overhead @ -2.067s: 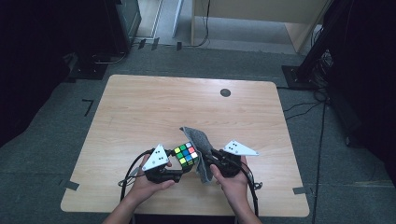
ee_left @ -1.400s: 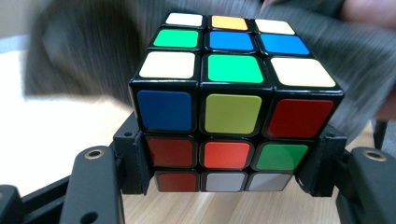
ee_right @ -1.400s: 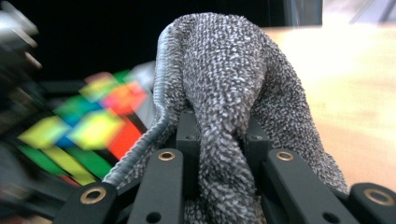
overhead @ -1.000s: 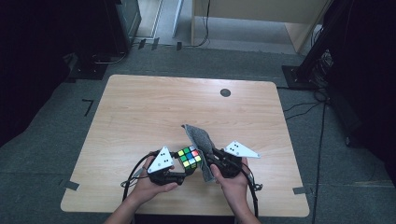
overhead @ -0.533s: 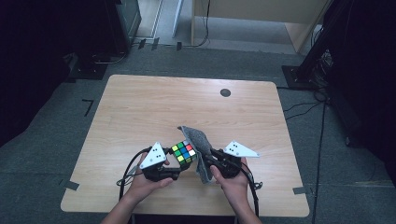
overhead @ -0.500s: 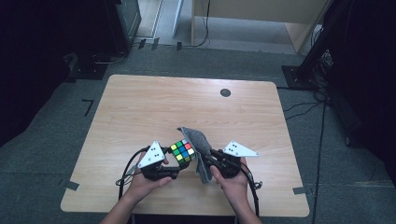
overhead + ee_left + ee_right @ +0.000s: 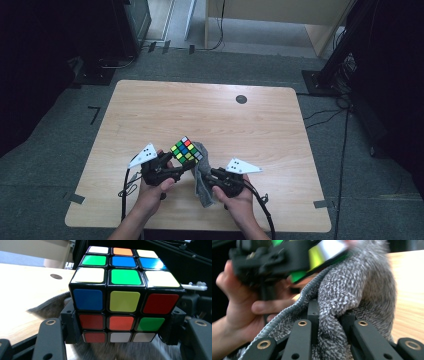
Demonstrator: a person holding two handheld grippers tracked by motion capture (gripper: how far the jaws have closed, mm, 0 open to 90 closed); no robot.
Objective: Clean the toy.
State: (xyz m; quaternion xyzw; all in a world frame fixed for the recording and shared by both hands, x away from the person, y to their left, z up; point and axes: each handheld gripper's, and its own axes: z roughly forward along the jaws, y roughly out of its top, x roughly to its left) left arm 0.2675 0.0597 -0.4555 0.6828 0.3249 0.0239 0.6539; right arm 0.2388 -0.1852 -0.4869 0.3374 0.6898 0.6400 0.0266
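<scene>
Left gripper (image 7: pixel 186 165): I have its black jaws clamped on the multicoloured plastic puzzle cube (image 7: pixel 187 150). In the left gripper view the pads press the cube's (image 7: pixel 125 300) two opposite lower sides, so the cube sits squarely between the fingers (image 7: pixel 68 325) with its top two layers standing above them.

Cube's place: lifted off the light wooden table (image 7: pixel 210 115), over its near edge, just left of the cloth and touching it.

Cloth: the grey speckled knitted cloth (image 7: pixel 201 182) hangs just right of the cube, its upper end against the cube's lower corner. In the right gripper view the cloth (image 7: pixel 352 297) bunches up from between the jaws and meets the cube's underside (image 7: pixel 319 255).

Right gripper (image 7: pixel 207 175): I have it closed on a fold of the cloth, pinched tight between the fingers (image 7: pixel 314 312), right of the cube.

Hands: my left hand (image 7: pixel 152 187) and right hand (image 7: pixel 237 197) sit near each other at the table's near edge.
</scene>
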